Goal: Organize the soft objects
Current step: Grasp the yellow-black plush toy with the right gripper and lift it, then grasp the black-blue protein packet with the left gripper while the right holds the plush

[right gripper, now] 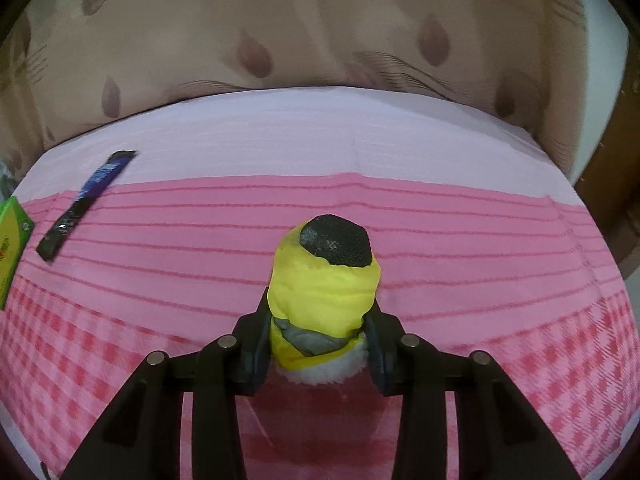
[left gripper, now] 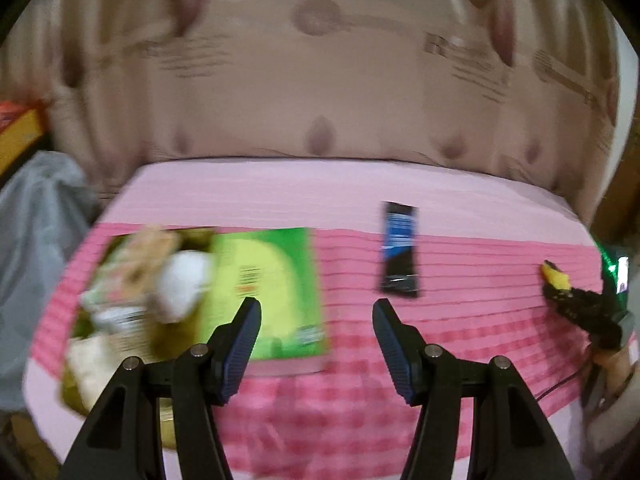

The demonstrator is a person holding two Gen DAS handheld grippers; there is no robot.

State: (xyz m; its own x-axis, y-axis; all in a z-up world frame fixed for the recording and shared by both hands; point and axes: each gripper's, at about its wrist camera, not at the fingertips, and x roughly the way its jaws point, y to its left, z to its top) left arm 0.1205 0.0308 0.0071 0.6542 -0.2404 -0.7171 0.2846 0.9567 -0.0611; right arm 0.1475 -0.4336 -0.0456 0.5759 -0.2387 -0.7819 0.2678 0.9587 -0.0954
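Two hand-held grippers: left apart near green box, black sachet; right clamps yellow toy.

On the surface, your box lies left of the packet; the soft toy sits well right, the curtain behind.

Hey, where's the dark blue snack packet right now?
The dark blue snack packet lies flat on the pink cloth, right of the green box; it sits far left in the right wrist view.

A home: patterned curtain behind pink-clothed table
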